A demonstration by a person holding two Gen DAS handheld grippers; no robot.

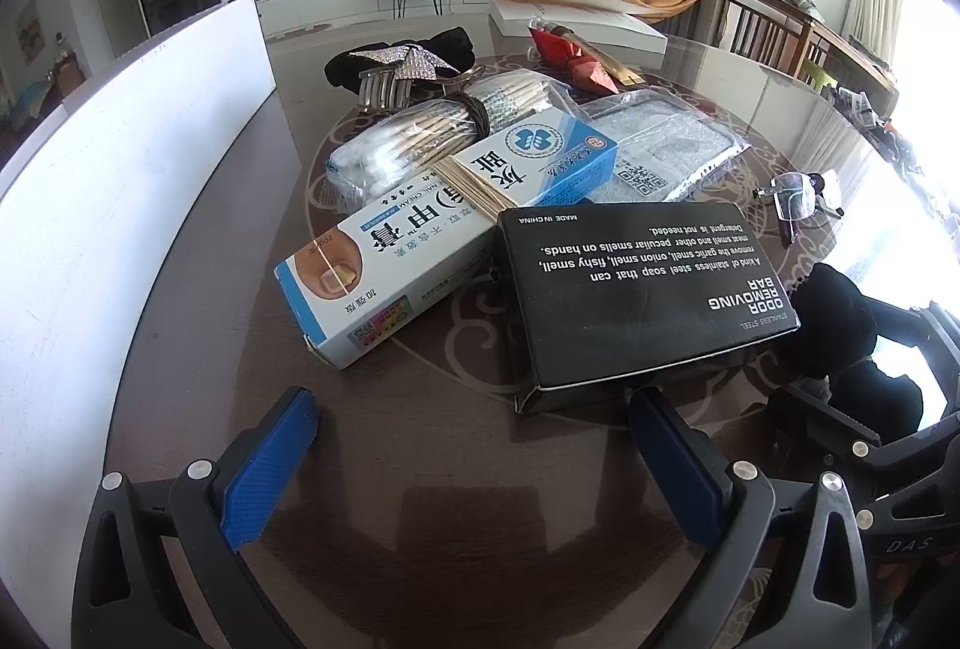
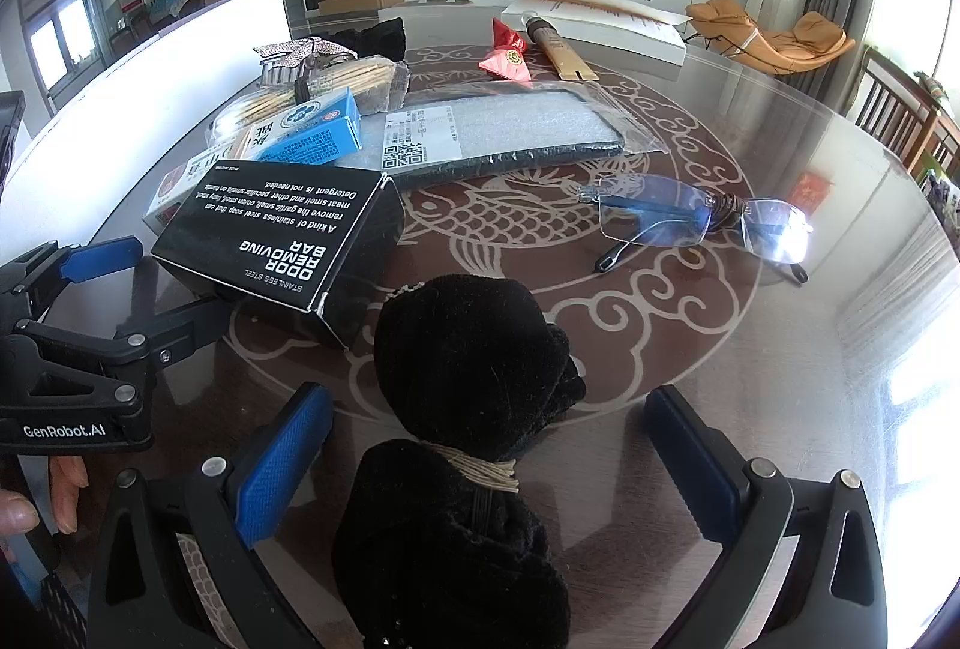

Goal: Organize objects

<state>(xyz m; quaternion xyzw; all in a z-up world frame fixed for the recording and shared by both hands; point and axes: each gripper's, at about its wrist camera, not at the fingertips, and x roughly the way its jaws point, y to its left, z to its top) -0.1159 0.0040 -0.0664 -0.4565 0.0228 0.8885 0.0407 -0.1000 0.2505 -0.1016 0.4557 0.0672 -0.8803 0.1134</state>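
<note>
Black velvet bow (image 2: 474, 409) between the right gripper's (image 2: 480, 463) 2 spread fingers.

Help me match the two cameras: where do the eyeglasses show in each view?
Left wrist: eyeglasses at far right, past the black soap box.
Right wrist: eyeglasses right of centre on the glass table, folded.
Shared landmark: the black soap box, left of the eyeglasses in both.
</note>
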